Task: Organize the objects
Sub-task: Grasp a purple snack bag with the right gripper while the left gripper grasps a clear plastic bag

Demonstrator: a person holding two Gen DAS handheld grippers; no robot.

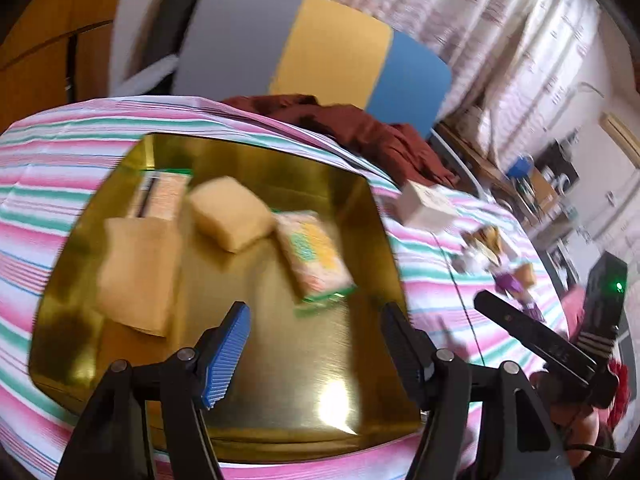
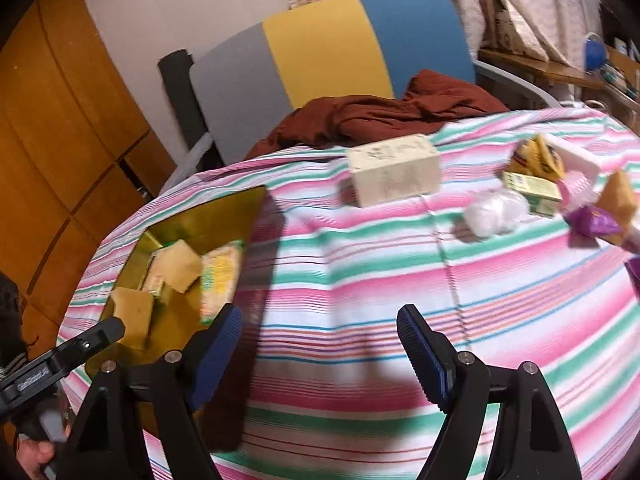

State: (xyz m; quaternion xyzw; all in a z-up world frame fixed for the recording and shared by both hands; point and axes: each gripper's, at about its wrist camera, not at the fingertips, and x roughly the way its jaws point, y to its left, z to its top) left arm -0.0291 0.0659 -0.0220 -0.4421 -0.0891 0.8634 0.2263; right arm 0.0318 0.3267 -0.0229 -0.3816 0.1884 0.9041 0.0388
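A gold tray point(image 1: 320, 392) lies on the striped tablecloth point(image 2: 360, 280) and holds a tan pouch point(image 1: 138, 272), a yellow sponge point(image 1: 230, 212), a pastel packet point(image 1: 314, 256) and a pink packet point(image 1: 162, 196). My left gripper point(image 1: 316, 340) is open and empty above the tray's near part. My right gripper point(image 2: 320, 344) is open and empty over the cloth, right of the tray point(image 2: 180, 224). A cream box point(image 2: 394, 170), a clear wrapped item point(image 2: 494, 210), a green box point(image 2: 532, 188) and purple and orange snack packets point(image 2: 592, 216) lie on the cloth to the far right.
A chair point(image 2: 332, 52) with a grey, yellow and blue back stands behind the table, with a dark red cloth point(image 2: 380, 116) on its seat. A wooden cabinet point(image 2: 60, 120) is at the left. Curtains and a cluttered shelf point(image 1: 532, 168) are at the right.
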